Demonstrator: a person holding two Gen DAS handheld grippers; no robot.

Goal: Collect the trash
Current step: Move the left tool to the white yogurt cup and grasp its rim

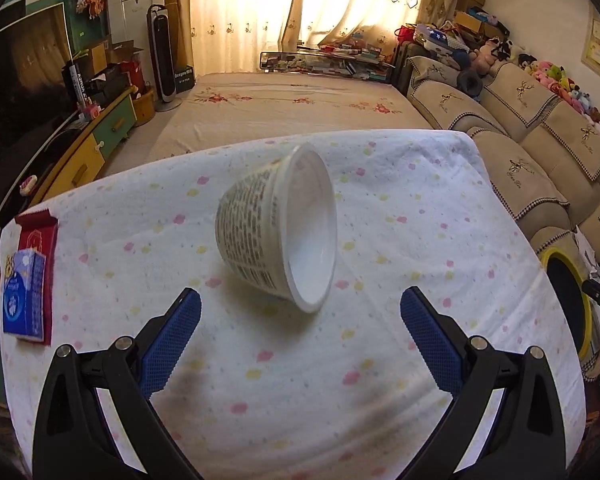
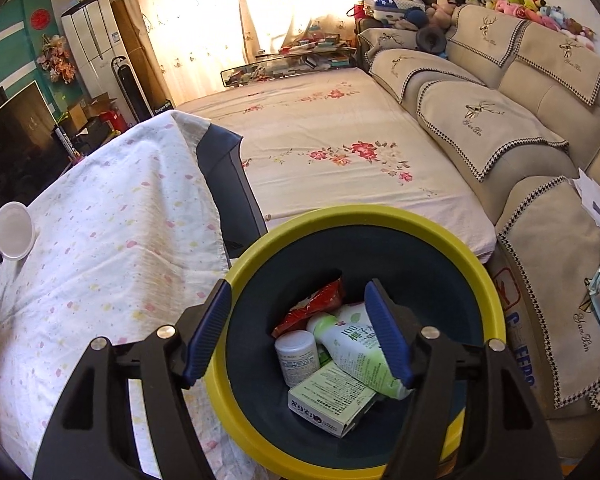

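My left gripper [image 1: 300,300] hangs spread wide over the cloth-covered table [image 1: 380,360], nothing between its pads. The paper bowl [image 1: 278,228] lies on its side just ahead of it. My right gripper [image 2: 298,330] is spread too, empty, above the yellow-rimmed bin [image 2: 352,216] beside the table, where a bottle [image 2: 352,344], a carton [image 2: 332,398], a small jar [image 2: 298,354] and a red wrapper [image 2: 312,306] lie.

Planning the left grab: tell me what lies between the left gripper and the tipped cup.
Nothing but bare spotted tablecloth separates the open left gripper from the cup, shown in the left wrist view.
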